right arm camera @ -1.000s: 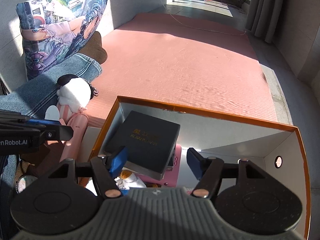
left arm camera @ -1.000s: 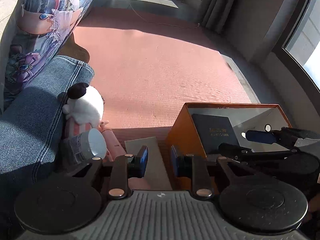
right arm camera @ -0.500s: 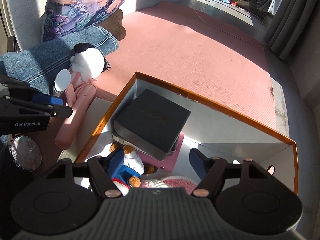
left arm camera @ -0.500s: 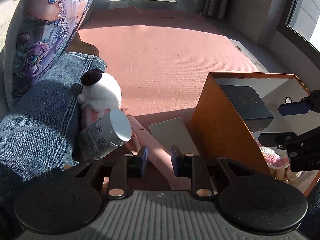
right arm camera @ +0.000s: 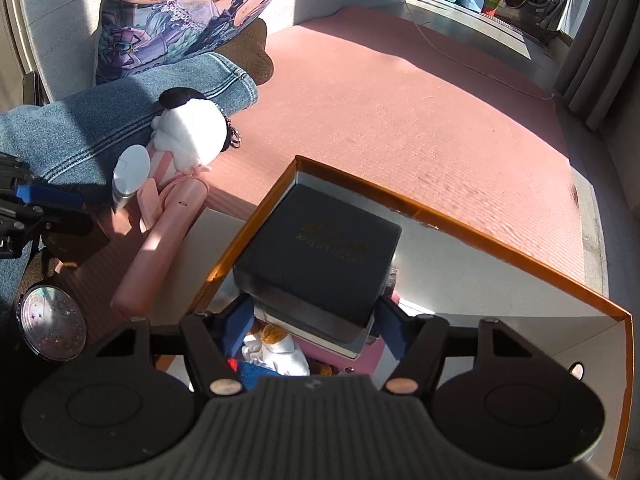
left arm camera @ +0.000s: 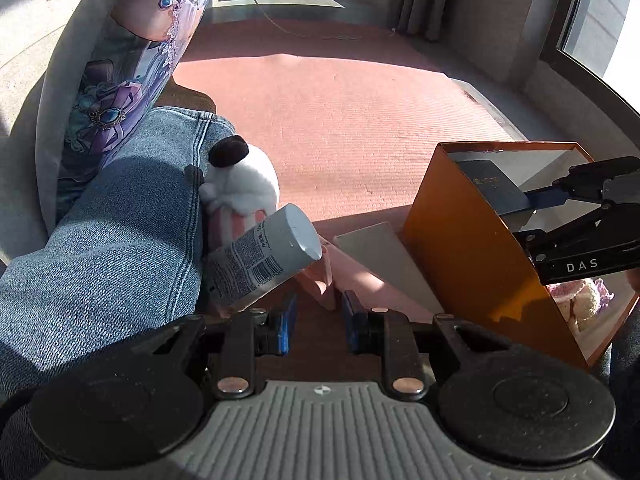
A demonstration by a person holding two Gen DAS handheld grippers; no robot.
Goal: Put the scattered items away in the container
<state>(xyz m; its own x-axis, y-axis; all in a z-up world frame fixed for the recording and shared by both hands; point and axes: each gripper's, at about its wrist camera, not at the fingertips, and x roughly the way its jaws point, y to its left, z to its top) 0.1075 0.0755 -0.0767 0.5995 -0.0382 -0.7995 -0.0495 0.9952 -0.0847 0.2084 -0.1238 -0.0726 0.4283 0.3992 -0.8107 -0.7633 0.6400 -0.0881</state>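
Note:
An orange container (right arm camera: 480,232) with white inner walls holds a black box (right arm camera: 320,248), a pink case (right arm camera: 332,354) and a small plush cat (right arm camera: 276,344). My right gripper (right arm camera: 312,322) straddles the black box's near corner; its jaws are closing and I see no firm grip. On the mat to the left lie a grey can (left arm camera: 264,260), a white plush (left arm camera: 244,184), a long pink device (left arm camera: 320,276) and a flat white card (left arm camera: 384,264). My left gripper (left arm camera: 319,326) is narrowly open and empty, just short of the pink device's tip.
A person's denim-clad leg (left arm camera: 120,232) lies beside the can and plush. A printed pillow (left arm camera: 132,60) leans on the wall behind it. A round shiny disc (right arm camera: 52,322) sits near my left gripper (right arm camera: 36,200). The pink mat (left arm camera: 340,120) stretches ahead.
My left gripper has moved away from the container toward the can and the pink device. My right gripper has sunk into the container, and the black box now sits between its fingers.

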